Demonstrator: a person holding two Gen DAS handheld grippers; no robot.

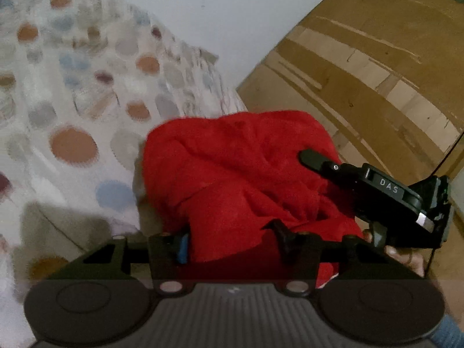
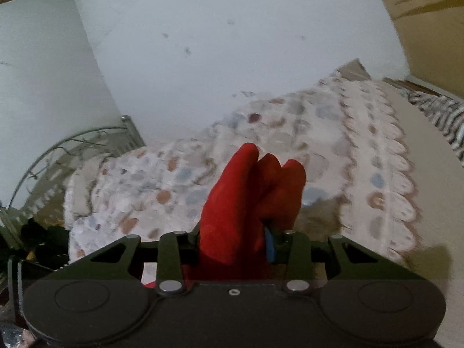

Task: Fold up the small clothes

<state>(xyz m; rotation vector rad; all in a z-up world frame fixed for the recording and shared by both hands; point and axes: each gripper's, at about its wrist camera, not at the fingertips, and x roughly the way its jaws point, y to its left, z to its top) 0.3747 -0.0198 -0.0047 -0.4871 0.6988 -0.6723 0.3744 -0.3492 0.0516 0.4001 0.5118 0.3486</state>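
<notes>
Nearest the lens in the left wrist view, the left gripper point(image 1: 232, 240) was closed on a bunched, soft red fabric garment point(image 1: 237, 171), the cloth pinched between its black fingers and spilling forward in a loose mound. The right gripper point(image 1: 316, 159) reached in from the right side of that view, its black finger lying against the upper right of the same mound. In the right wrist view that gripper point(image 2: 235, 243) likewise held the garment point(image 2: 249, 197), a thick wad of folds rising straight up from between its fingers.

Both grippers therefore had the garment lifted clear of the bed, crumpled rather than spread. The step in hand looked like the early one: picking the piece up and finding its edges. The next move would probably call for drawing the two grips apart to open the cloth, then laying it flat on the bedspread before any fold could be made; so bunched a grip might well carry several layers at once.

Below lay a white bedspread printed with orange, blue and grey spots point(image 1: 72, 92), its scalloped border point(image 2: 385, 156) running along the right edge of the bed. A plain pale wall point(image 2: 217, 43) stood behind, a curled metal bed frame point(image 2: 72, 145) at the left corner, and a brown wooden panel point(image 1: 377, 58) beside the bed.
</notes>
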